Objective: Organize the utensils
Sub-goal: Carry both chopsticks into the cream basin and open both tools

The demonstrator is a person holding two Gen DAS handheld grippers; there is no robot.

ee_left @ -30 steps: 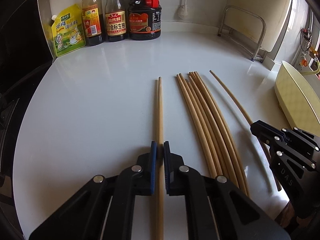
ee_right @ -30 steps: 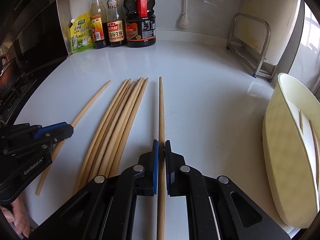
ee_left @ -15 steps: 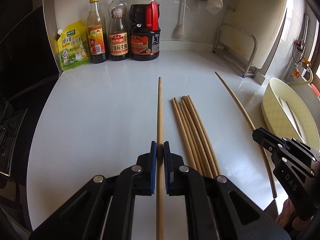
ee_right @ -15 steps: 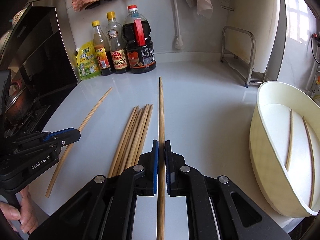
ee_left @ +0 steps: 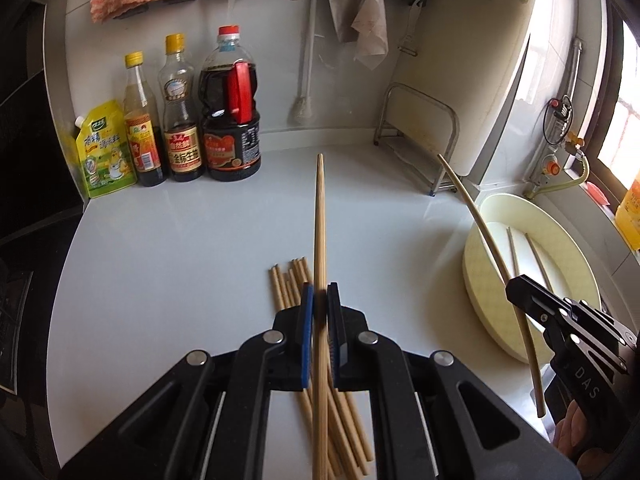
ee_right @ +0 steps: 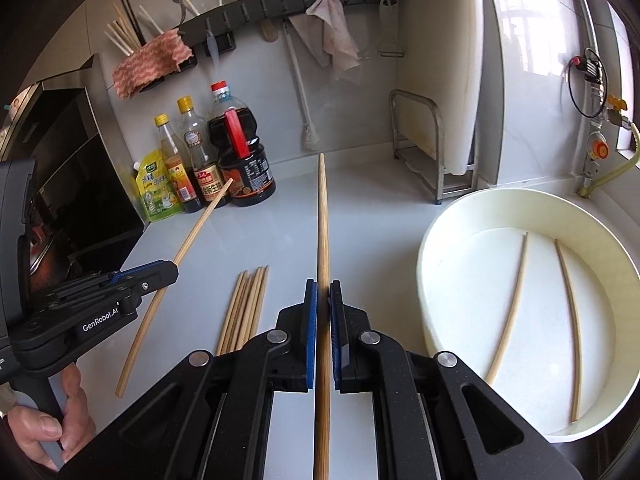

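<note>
Behind chopstick bundle point(ee_right: 245, 304), sauce bottles point(ee_right: 224, 152), rack point(ee_right: 424, 148), basin point(ee_right: 440, 216) at right

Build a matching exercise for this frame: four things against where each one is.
Things:
1. bundle of chopsticks
2. two chopsticks
3. sauce bottles
4. single chopstick

Places:
A. inside the cream basin
B. clamped in the right gripper
C. flat on the counter
D. against the back wall

Pairs: 1-C, 2-A, 3-D, 4-B
</note>
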